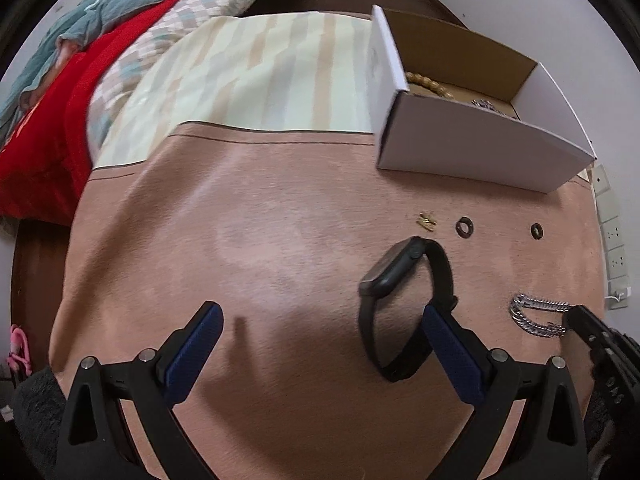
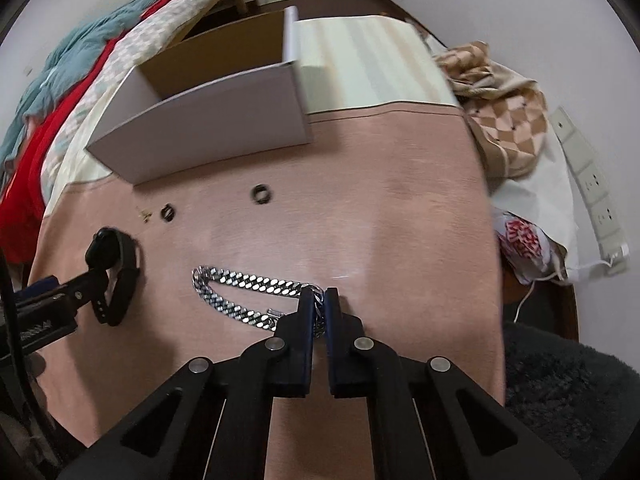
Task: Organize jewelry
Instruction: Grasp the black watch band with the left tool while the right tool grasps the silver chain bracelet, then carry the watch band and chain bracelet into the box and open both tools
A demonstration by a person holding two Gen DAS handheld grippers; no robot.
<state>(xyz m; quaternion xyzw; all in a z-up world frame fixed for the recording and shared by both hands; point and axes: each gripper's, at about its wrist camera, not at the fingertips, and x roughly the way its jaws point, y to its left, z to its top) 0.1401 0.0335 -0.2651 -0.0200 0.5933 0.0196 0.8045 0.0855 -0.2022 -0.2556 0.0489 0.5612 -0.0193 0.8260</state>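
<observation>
Right tongs [image 2: 319,300]: nearly closed, blue-padded fingers pinching one end of the silver chain bracelet [image 2: 248,294] against the pink cloth.
Left tongs [image 1: 322,320]: spread wide, holding nothing; the right-side finger [image 1: 452,356] sits inside the loop of the black smartwatch [image 1: 404,300].
Silver chain bracelet: lies doubled over on the pink cloth [image 2: 400,220], its folded end pointing away from the right tongs, just right of the smartwatch.
Black smartwatch: on the cloth, standing on its strap edge with the face tilted up, between the two tongs.
Rings: two dark rings [image 1: 464,226] and [image 1: 537,231] lie apart on the cloth beyond the watch.
Gold piece [image 1: 427,221]: small, just left of the nearer ring; too small to tell what it is.
White cardboard box [image 1: 472,152]: open, at the far side of the cloth, holding a beaded bracelet [image 1: 428,84] and another metallic item only partly seen.
Beyond: a striped cloth [image 1: 248,68] and a bed with red and teal bedding [image 1: 80,52].
Right edge: a white power strip [image 2: 592,184].
</observation>
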